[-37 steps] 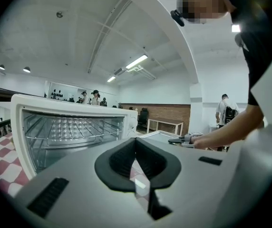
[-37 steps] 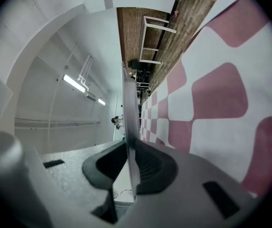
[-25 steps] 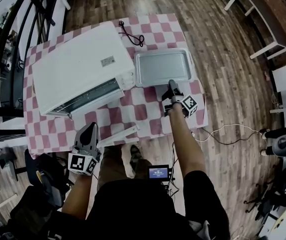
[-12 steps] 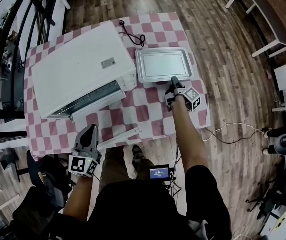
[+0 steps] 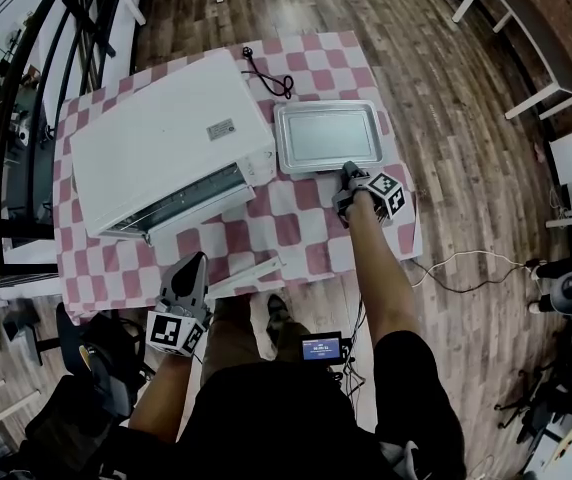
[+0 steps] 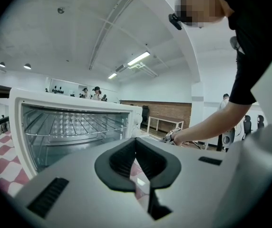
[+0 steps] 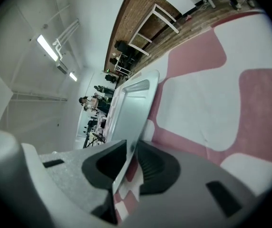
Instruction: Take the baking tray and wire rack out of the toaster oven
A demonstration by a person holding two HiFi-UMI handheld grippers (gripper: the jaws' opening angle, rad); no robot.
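Silver-grey metal, the baking tray (image 5: 328,133) lies out of the toaster oven (image 5: 161,143), flat on the checked tablecloth (image 5: 296,230) at the oven's 3 o'clock. Its long axis runs from 9 to 3 o'clock across the head view, hollow side up. The right gripper (image 5: 349,170) meets it from 6 o'clock. Its jaws stand narrow, with the tray's near long rim pinched between the pads. The first half of the task looks as good as done, and the setting-down seems to be the step in hand.

The next move would likely be to open those jaws and draw the gripper back toward 6 o'clock, clear of the rim.

Inside the oven, the wire rack (image 6: 74,126) sits on its runners, long axis across the oven's width. The open mouth faces about 7 o'clock, toward the person. The left gripper (image 5: 192,261) hovers before that mouth, its jaws together at the tips and empty. It probably takes the rack's front bar next.
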